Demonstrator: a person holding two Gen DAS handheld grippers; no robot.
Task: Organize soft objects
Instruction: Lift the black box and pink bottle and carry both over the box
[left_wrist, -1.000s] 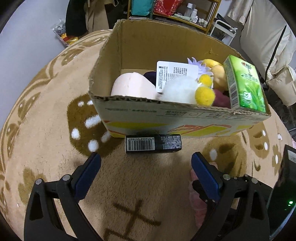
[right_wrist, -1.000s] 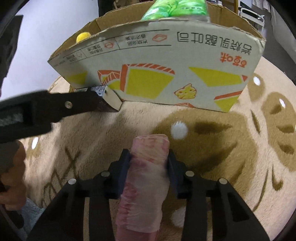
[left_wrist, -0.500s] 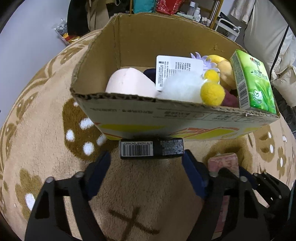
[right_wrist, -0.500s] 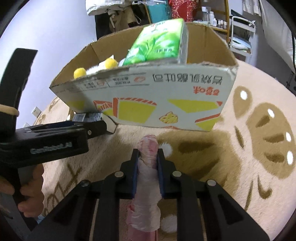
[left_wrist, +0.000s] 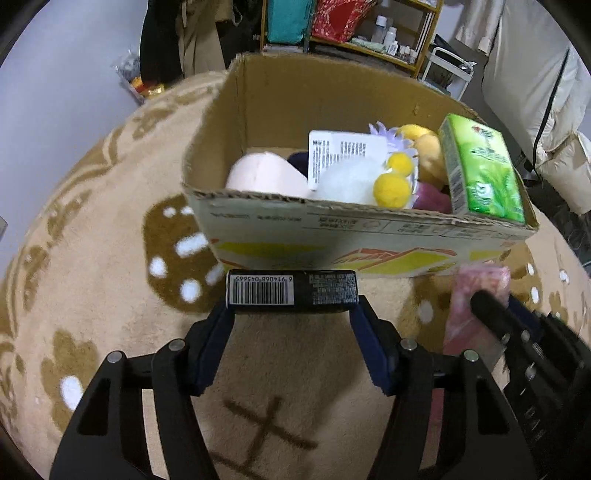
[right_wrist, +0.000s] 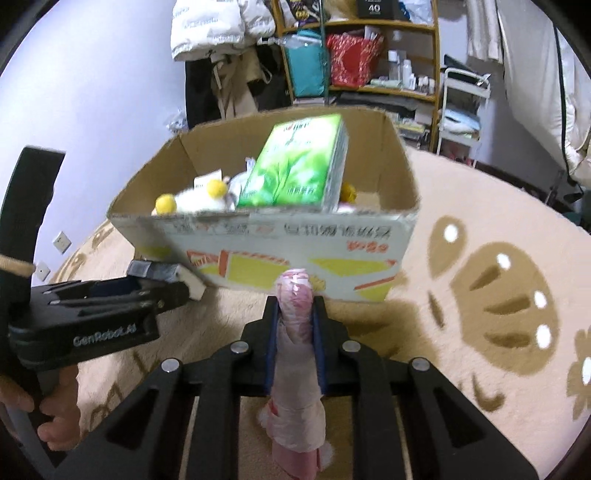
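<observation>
Beside the cardboard box (left_wrist: 332, 236), the left gripper (left_wrist: 291, 314) has just closed onto the black pack (left_wrist: 291, 291); the right gripper (right_wrist: 295, 306), clenched on the pink packet (right_wrist: 297, 332), has lifted — both seem ready for boxing.

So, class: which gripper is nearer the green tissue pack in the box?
Right. The right gripper, holding a pink packet, sits below the green tissue pack; the left gripper is further along the box.
</observation>
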